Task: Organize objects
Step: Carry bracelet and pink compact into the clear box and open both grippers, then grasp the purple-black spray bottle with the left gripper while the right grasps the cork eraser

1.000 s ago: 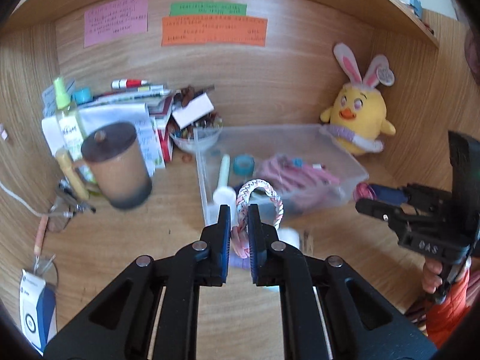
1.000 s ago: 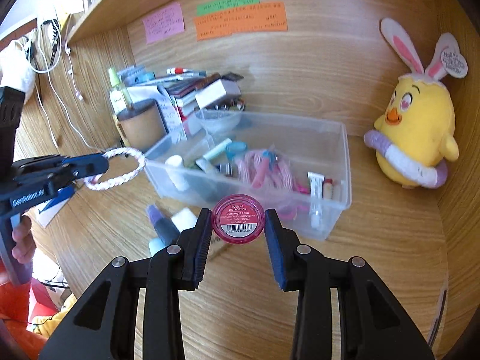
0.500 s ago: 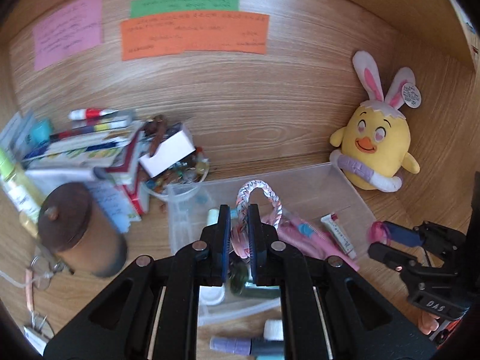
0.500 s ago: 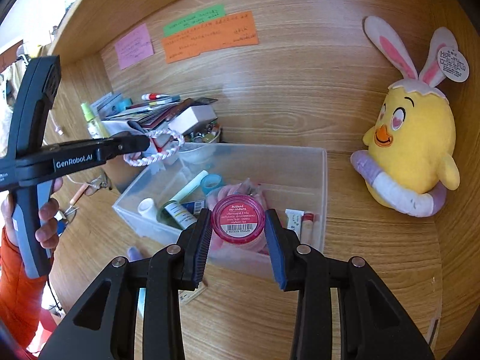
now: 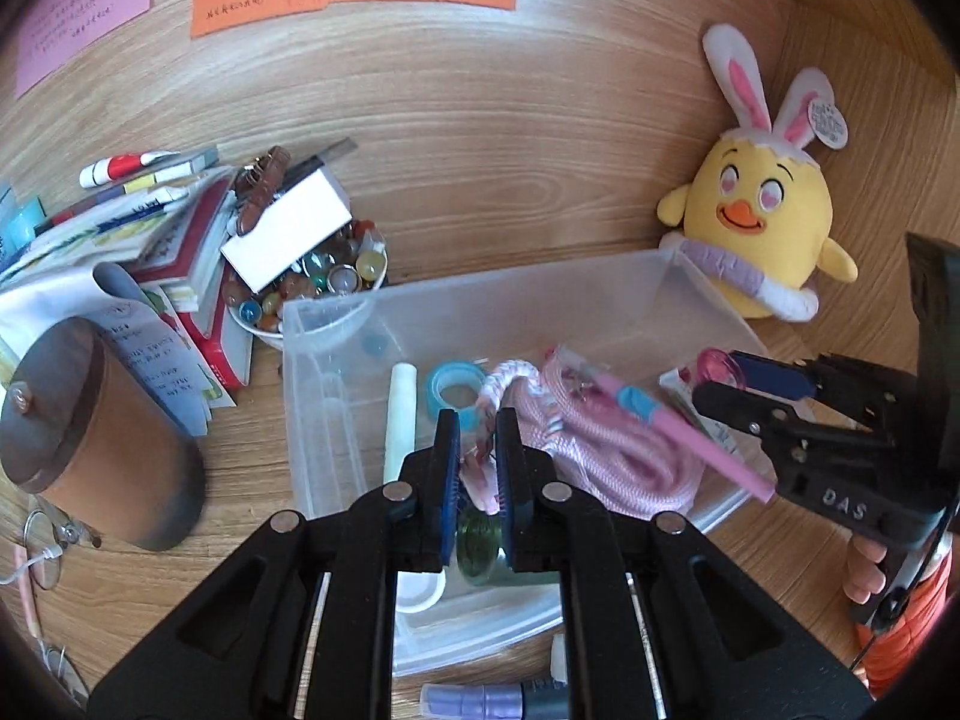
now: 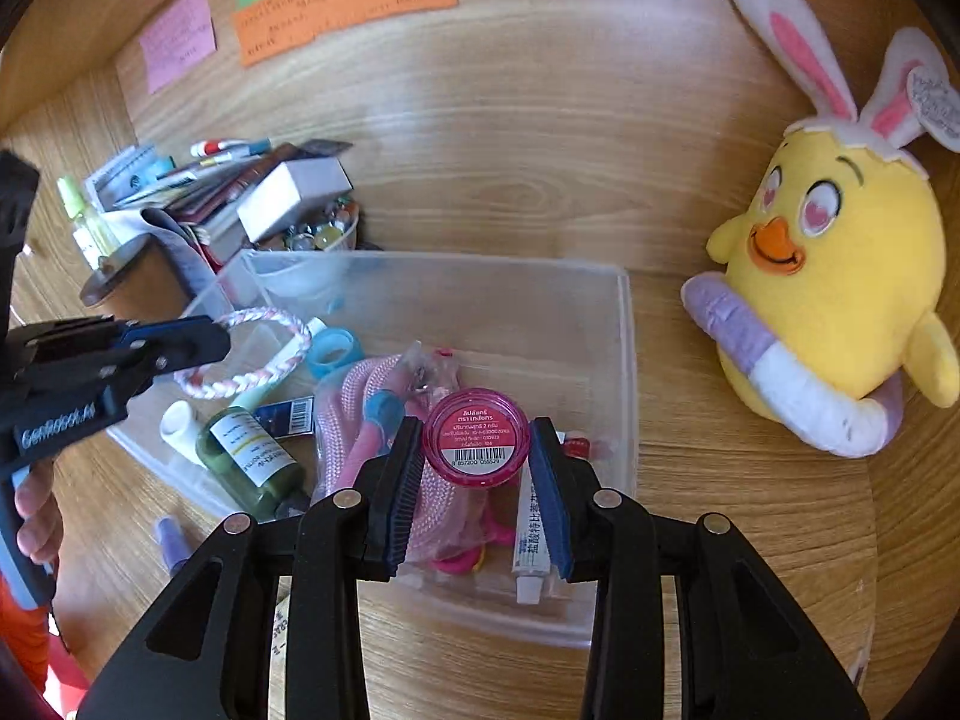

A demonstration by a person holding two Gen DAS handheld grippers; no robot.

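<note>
Hovering over the clear plastic bin point(image 6: 624, 324), both grippers carry loads. Right gripper point(image 6: 477, 468), bottom centre of the right wrist view, is clamped on a small round pink jar point(image 6: 477, 437), barcode label facing the camera, jar on its side between the blue pads. It sits directly above the bin's near right part, over the pink rope bundle point(image 6: 348, 396) and a white tube point(image 6: 531, 534). So the drop looks to be straight down, no sideways travel needed.

Left gripper point(image 5: 478, 462), bottom centre of the left wrist view, pinches a braided pink-white bracelet point(image 6: 252, 354) at its edge; jaws narrow. The loop lies roughly flat, sticking forward over the bin's left half, above a teal tape roll point(image 5: 453, 384) and a green bottle point(image 6: 252, 462).

Probably the right gripper is nearer release, already inside the bin outline. Yellow chick plush point(image 6: 840, 276) sits at right outside the bin, apart from it.
</note>
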